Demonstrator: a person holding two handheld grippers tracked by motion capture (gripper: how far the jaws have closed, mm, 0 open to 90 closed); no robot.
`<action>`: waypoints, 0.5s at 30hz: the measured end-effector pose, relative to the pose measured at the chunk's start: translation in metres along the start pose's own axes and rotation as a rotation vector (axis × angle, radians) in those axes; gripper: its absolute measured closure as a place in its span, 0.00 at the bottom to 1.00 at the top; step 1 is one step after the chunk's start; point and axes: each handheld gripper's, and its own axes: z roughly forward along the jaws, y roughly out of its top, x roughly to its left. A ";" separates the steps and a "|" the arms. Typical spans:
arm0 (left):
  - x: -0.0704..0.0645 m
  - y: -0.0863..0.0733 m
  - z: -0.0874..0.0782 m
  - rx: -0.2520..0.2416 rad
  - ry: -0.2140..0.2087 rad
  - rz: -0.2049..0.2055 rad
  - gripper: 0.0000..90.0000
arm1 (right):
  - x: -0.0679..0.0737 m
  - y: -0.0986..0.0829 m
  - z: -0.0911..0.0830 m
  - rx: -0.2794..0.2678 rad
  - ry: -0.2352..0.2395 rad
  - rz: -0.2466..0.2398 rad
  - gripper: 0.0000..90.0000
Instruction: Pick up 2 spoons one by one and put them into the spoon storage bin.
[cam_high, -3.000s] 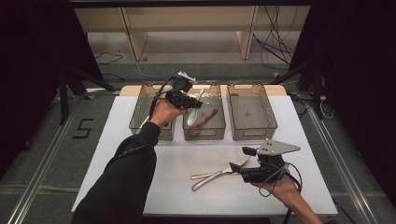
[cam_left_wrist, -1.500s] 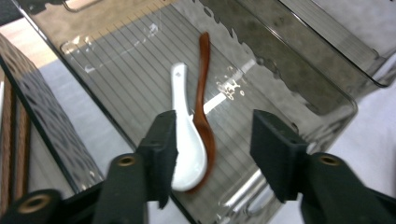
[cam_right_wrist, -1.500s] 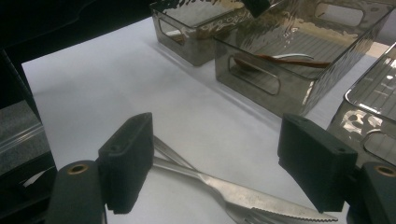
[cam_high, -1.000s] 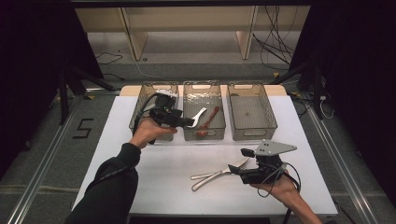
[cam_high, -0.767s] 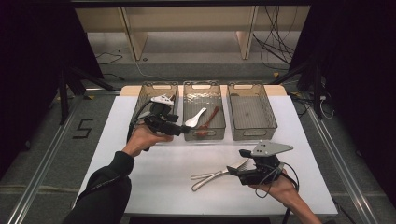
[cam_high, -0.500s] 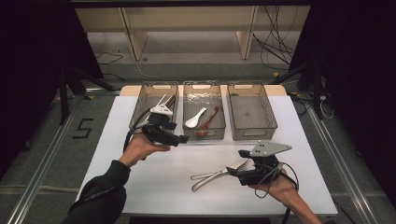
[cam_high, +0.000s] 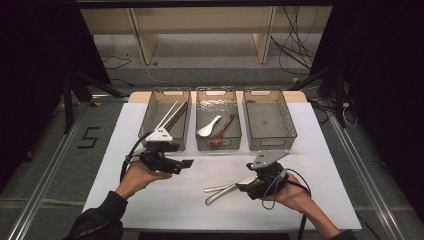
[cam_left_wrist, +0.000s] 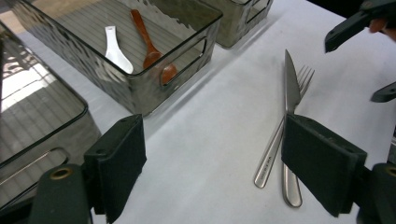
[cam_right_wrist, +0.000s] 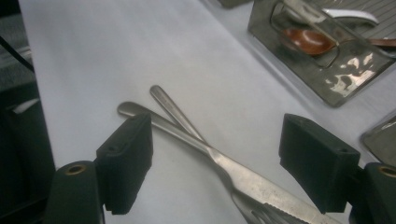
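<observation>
A steel knife (cam_high: 226, 191) and fork (cam_high: 220, 187) lie crossed on the white table cover (cam_high: 210, 210), front centre. My right gripper (cam_high: 242, 186) stands open at their blade end, the jaws either side of the knife (cam_right_wrist: 233, 170) and fork handle (cam_right_wrist: 173, 108) without touching. My left gripper (cam_high: 186, 164) hovers open and empty in front of the left bin (cam_high: 150, 117), pointing right. From it, the knife (cam_left_wrist: 289, 88) and fork (cam_left_wrist: 270, 158) lie ahead. The middle bin (cam_high: 218, 145) holds a white spoon (cam_high: 208, 129) and a brown spoon (cam_high: 222, 132).
Chopsticks (cam_high: 170, 116) lie in the left bin. The right bin (cam_high: 270, 142) holds nothing. All three bins line the table's far edge. Bare white cover stretches between the two grippers and along the front.
My left gripper has drawn back from the middle bin, down and to the left, leaving the white spoon inside. The right gripper has stayed by the knife and fork.
</observation>
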 end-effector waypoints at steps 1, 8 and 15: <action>0.000 -0.002 -0.002 -0.011 -0.001 -0.002 0.23 | -0.001 0.001 0.003 0.013 0.001 -0.006 0.30; -0.001 -0.013 -0.016 -0.053 0.033 0.008 0.22 | -0.007 0.005 0.021 0.079 0.023 -0.033 0.30; 0.001 -0.023 -0.024 -0.085 0.029 -0.037 0.21 | -0.011 0.010 0.033 0.140 0.047 -0.075 0.30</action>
